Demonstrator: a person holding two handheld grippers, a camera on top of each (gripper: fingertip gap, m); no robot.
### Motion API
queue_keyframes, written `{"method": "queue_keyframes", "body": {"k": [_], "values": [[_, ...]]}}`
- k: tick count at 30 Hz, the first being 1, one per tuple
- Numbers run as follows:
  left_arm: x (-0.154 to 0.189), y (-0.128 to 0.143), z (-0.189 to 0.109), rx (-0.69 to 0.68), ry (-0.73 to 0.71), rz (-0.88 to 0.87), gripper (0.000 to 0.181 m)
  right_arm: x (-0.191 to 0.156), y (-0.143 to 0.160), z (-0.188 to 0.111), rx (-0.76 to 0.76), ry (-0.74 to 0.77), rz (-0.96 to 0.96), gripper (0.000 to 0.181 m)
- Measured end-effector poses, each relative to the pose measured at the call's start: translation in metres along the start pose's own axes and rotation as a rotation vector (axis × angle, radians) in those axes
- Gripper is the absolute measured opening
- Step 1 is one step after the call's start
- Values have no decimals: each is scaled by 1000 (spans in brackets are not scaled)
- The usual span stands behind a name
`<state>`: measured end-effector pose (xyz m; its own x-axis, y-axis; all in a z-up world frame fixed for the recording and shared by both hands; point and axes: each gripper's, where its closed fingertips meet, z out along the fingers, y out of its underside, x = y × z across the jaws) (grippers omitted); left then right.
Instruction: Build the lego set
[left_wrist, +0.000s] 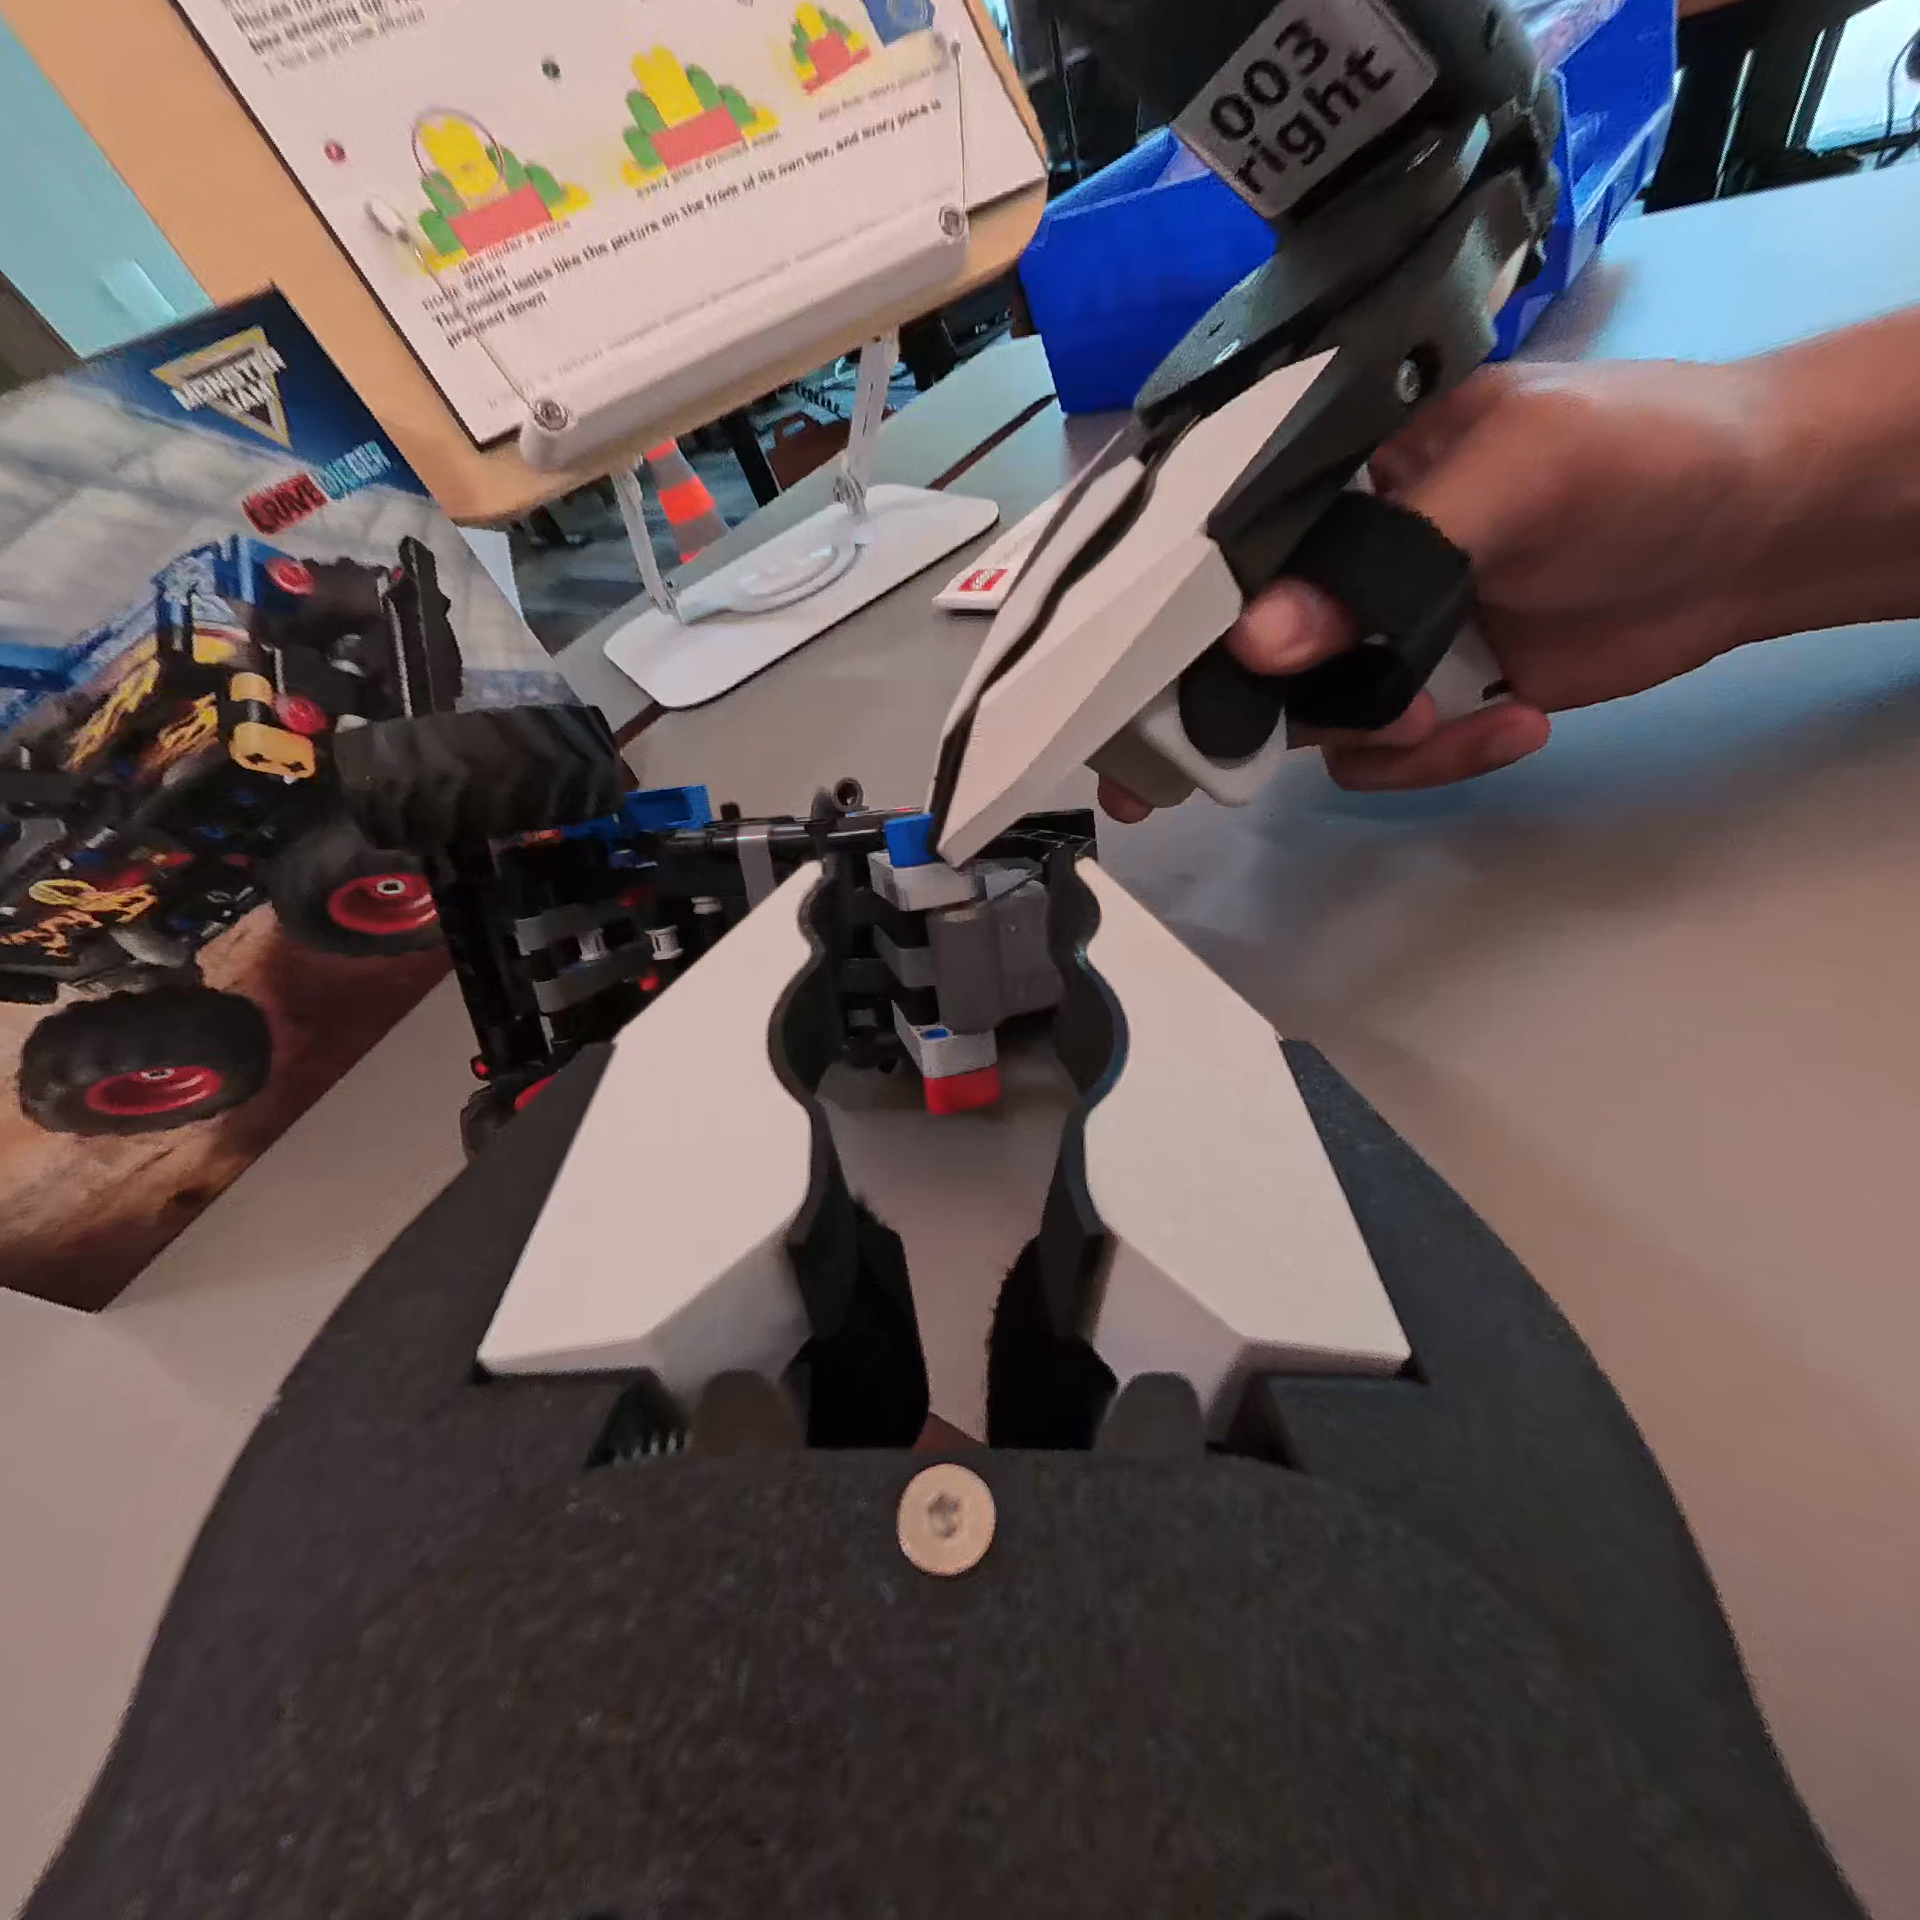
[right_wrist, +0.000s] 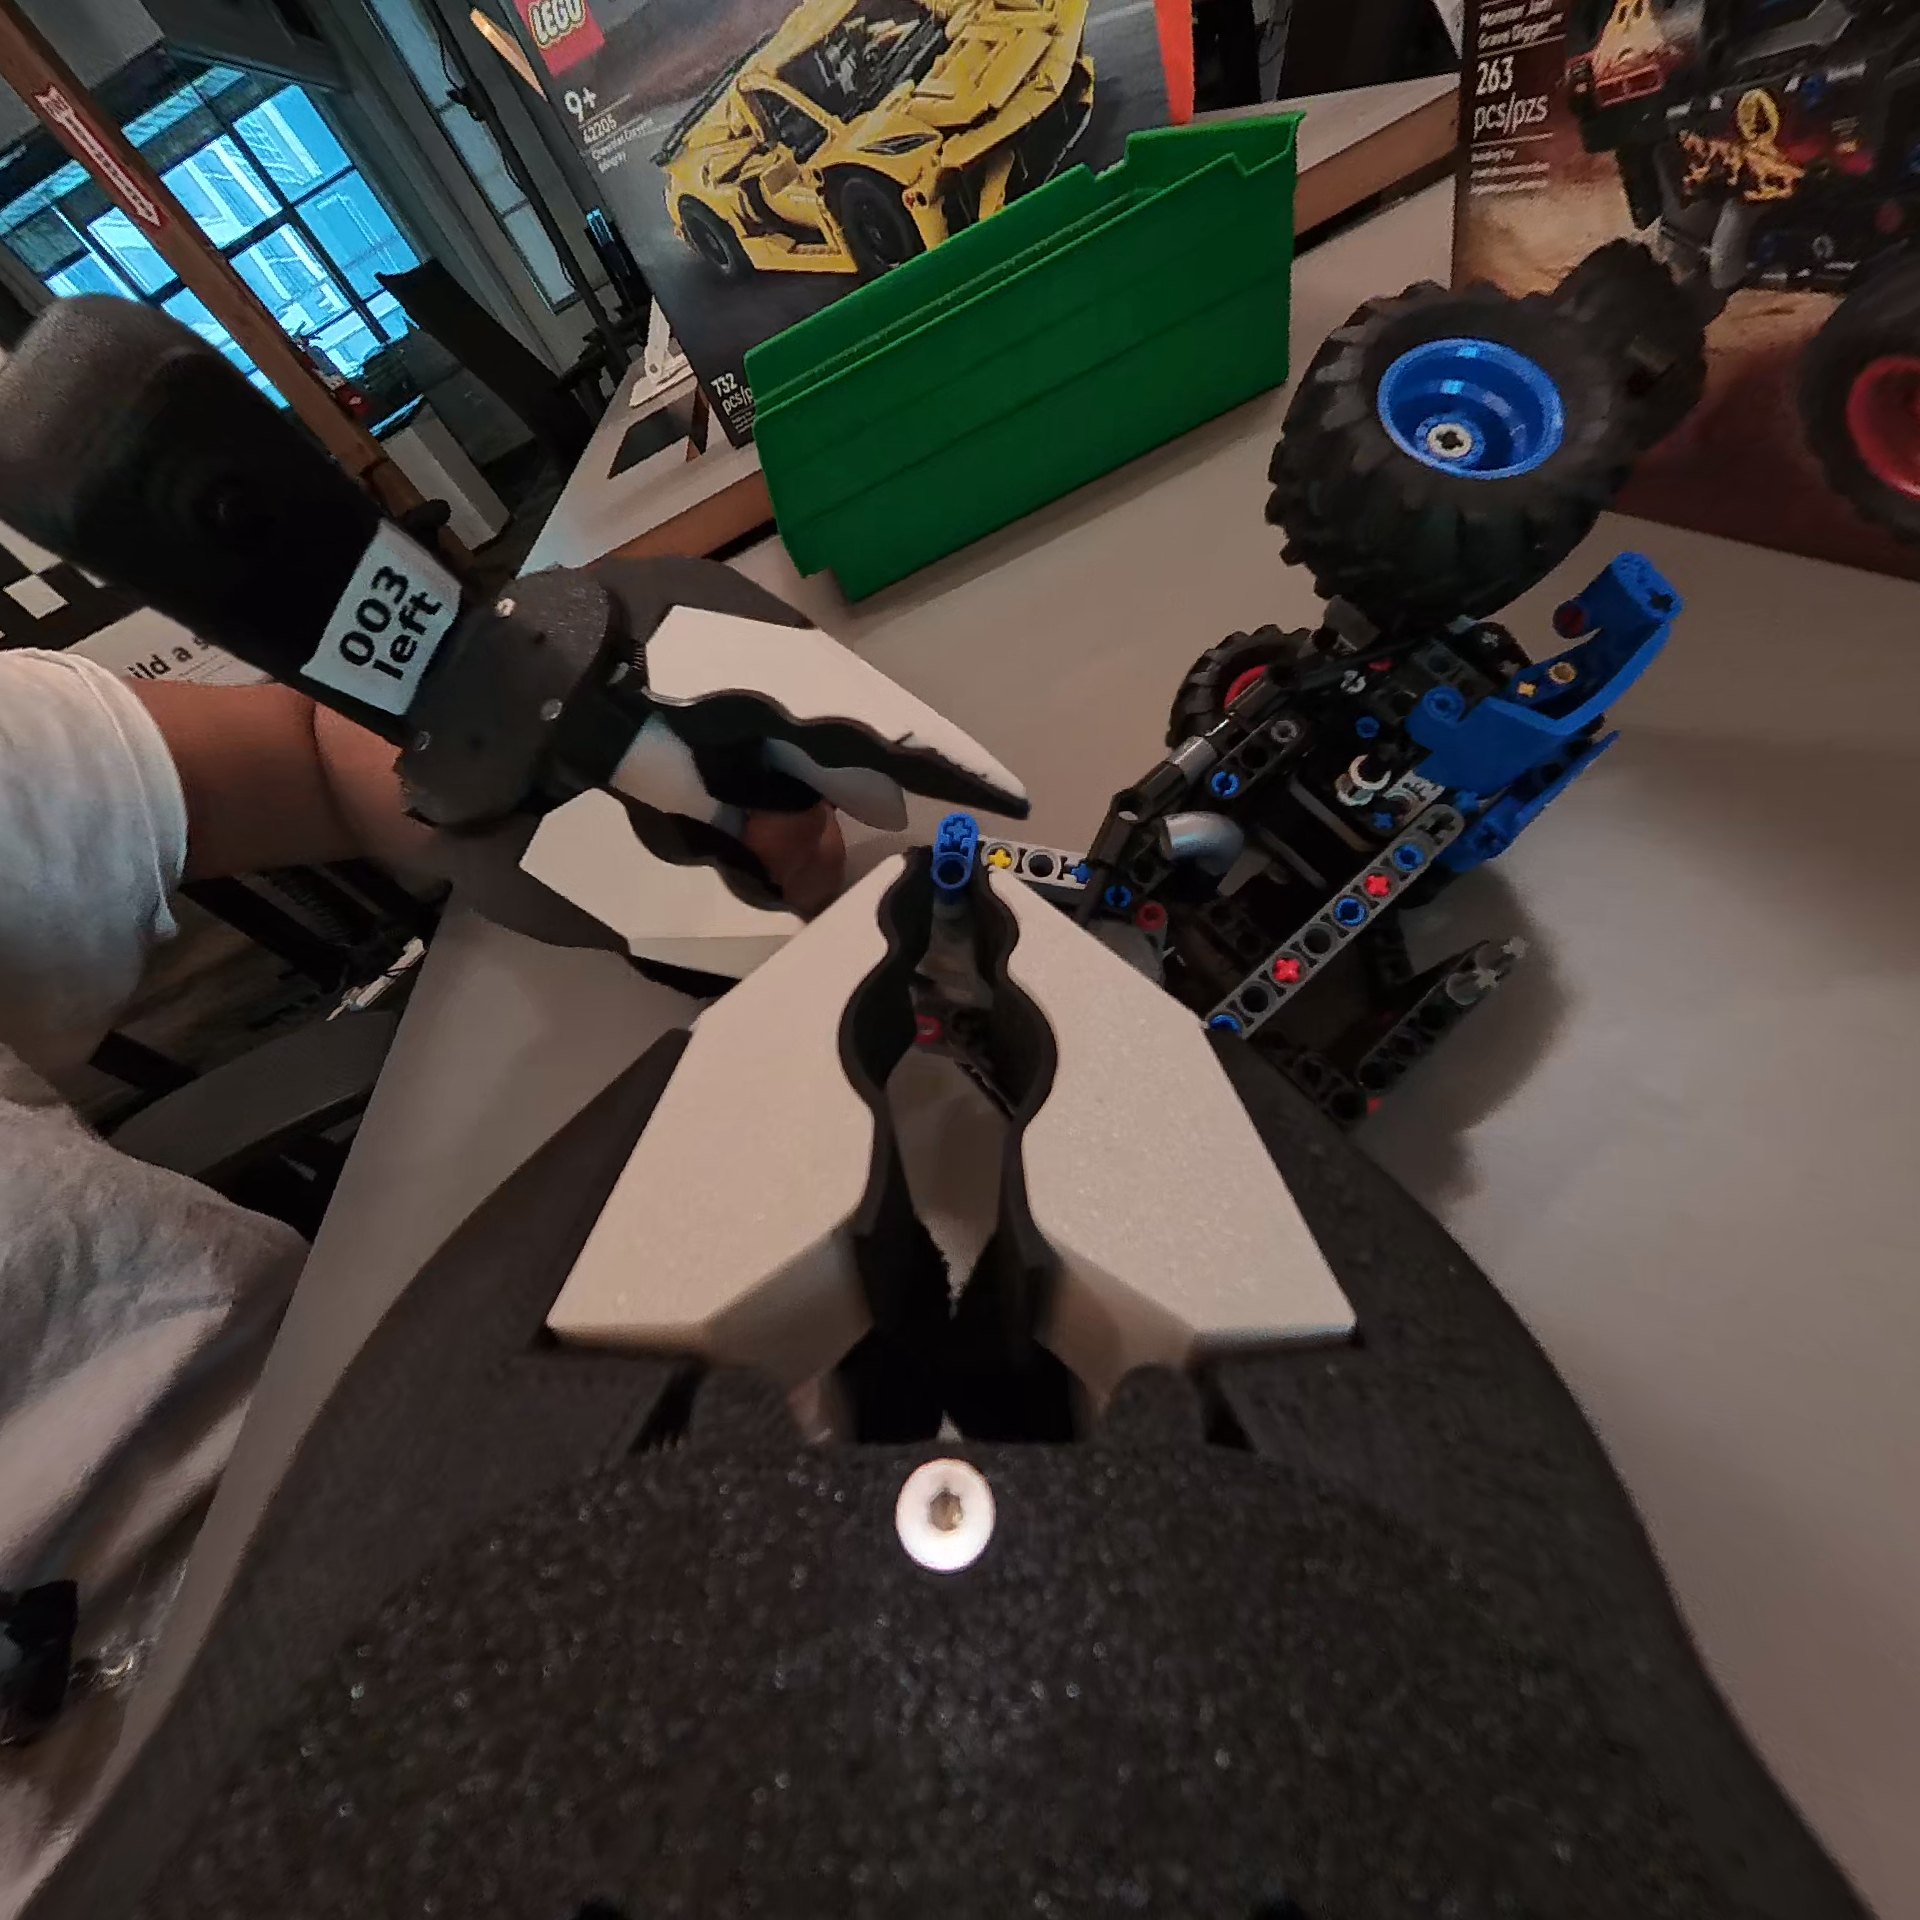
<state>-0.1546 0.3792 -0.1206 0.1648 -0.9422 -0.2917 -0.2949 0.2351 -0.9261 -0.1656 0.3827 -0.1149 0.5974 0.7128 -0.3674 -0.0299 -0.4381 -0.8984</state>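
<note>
In the left wrist view, the left gripper (left_wrist: 956, 914) sits at centre frame, its fingers partly spread on either side of a grey block on the toy truck (left_wrist: 582, 914). I cannot tell whether the pads actually press on the block. From the upper right, a hand (left_wrist: 1558, 551) brings in the right gripper (left_wrist: 940, 847), its tips nearly together on a small blue peg (left_wrist: 904, 836) on top of that block. The truck is only partly built: a bare black frame with no body on it, standing on the table (left_wrist: 1558, 1039). A truck box (left_wrist: 208, 727) stands at the left and a picture board (left_wrist: 623, 208) on a stand is at the top. A blue bin (left_wrist: 1143, 260) lies at the upper right, with its inside hidden.

In the right wrist view, the right gripper (right_wrist: 951, 868) is pinched onto the blue peg (right_wrist: 954, 847) at centre. The left gripper (right_wrist: 997, 800) reaches in from the left, just beside it. The truck (right_wrist: 1403, 779) lies tipped at the right, with one big wheel (right_wrist: 1470, 416) fitted. A green bin (right_wrist: 1039, 343) stands behind it, but only its outer wall shows, so what it holds is unseen.
</note>
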Motion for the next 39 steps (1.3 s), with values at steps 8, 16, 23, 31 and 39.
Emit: {"method": "queue_keyframes", "body": {"k": [8,16,23,31,39], "values": [[-5,3,0,-13,-43,27,17,-3,0,1,-5,-9,18,7],[-12,7,-1,-36,-103,56,16,0,-27,-11,191,-63,191,7],[-16,8,0,-40,-112,60,16,-4,-42,-30,173,-24,85,7],[11,3,-2,-72,-45,116,18,-7,-6,-15,-24,-53,-38,7],[18,-4,-6,-28,-52,213,27,-17,-17,-20,71,-346,428,7]]}}
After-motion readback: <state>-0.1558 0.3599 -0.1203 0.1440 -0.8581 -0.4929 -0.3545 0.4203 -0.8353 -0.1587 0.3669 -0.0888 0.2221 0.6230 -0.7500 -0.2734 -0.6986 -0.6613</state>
